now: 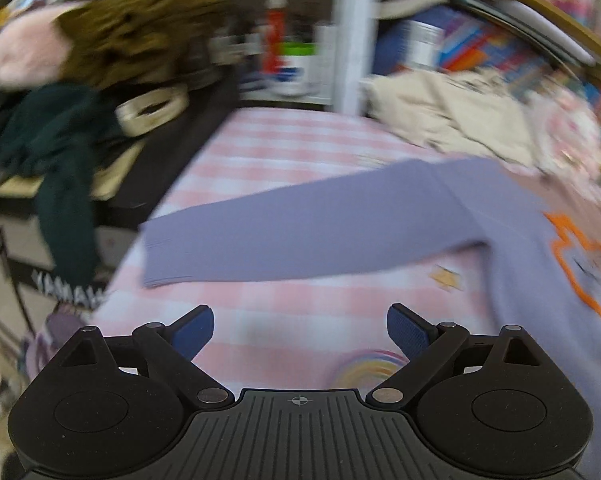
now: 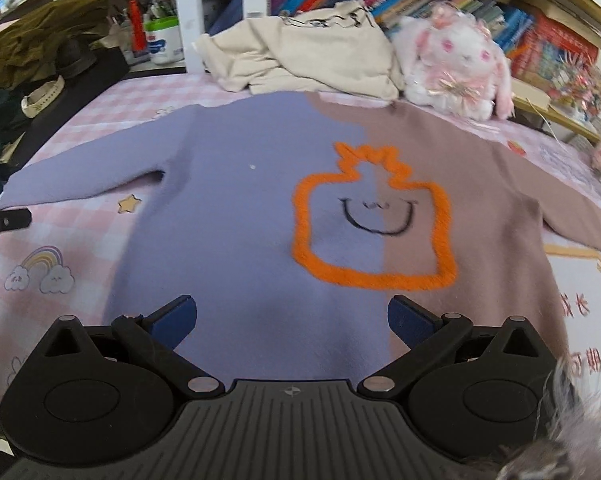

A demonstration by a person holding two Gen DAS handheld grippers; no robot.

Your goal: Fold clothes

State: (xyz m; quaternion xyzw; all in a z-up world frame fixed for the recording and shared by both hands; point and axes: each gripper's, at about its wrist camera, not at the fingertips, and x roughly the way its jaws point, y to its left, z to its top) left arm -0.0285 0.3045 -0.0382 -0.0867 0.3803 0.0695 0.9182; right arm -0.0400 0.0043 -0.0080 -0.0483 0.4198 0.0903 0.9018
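Lilac-and-brown sweater lies flat on the pink checked bed, both the left gripper and right gripper spread wide and empty, a white tub, seemingly lidded, beyond its far edge.

The purple and brown knit sweater looks soft and a bit fuzzy, and the orange outline sewn on it is thick and fluffy. It lies on a smooth pink checked cotton sheet with printed pictures. At the sheet's far edge sit a crumpled cream cloth garment and a furry white plush bunny. The right gripper is matt black plastic with shiny metal pins and rough blue pads.
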